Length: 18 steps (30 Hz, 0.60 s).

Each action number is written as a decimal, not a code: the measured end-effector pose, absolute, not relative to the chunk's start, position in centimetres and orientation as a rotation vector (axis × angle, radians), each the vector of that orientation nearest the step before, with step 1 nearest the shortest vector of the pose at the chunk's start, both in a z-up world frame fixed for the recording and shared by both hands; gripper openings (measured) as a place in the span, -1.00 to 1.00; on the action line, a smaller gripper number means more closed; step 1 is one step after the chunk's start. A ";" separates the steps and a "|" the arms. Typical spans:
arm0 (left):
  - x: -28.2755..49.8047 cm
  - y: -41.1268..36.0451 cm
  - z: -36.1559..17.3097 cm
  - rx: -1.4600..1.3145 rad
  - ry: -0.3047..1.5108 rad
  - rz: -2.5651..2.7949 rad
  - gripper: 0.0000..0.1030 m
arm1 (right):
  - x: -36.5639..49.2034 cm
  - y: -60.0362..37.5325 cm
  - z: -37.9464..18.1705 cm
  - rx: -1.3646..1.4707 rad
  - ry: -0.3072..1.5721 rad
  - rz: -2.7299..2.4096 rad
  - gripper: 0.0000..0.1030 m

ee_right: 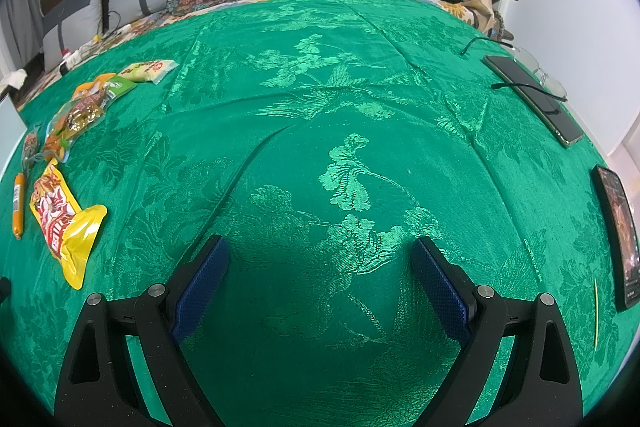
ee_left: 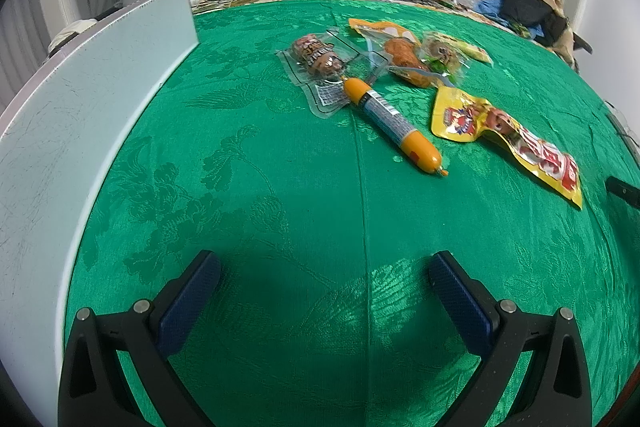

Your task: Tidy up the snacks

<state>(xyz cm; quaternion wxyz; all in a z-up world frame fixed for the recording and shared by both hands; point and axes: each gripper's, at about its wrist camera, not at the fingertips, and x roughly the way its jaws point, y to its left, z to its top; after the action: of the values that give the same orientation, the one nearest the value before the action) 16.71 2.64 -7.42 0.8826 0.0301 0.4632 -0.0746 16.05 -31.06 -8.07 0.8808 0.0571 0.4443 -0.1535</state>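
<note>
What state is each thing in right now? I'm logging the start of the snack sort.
left gripper: open, empty, above the cloth.
right gripper: open, empty.
orange sausage stick: sealed, lying flat, one end on a clear packet.
yellow snack pouch: lying flat, crumpled.
clear-wrapped snacks: sealed, piled loosely.
white bin: wall only visible, contents hidden.
phone: screen lit.
green tablecloth: spread, creased.

Phone [ee_right: 618,239] cut by frame edge
</note>
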 end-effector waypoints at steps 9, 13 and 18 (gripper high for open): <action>24.1 3.4 -3.0 -0.373 1.019 -0.210 0.78 | 16.1 -31.1 -8.1 0.119 0.926 -0.321 0.84; 27.7 -1.2 -5.3 -0.188 1.122 -0.155 0.05 | 16.1 -31.1 -8.1 0.118 0.926 -0.321 0.84; 26.7 -1.7 -5.6 -0.114 1.064 -0.169 -0.71 | 16.1 -31.1 -8.1 0.118 0.926 -0.321 0.84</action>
<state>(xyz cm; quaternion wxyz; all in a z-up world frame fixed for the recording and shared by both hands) 26.72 -1.66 -5.61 0.8569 -0.0544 0.5063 -0.0805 16.09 -31.10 -8.06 0.8807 0.0567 0.4443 -0.1542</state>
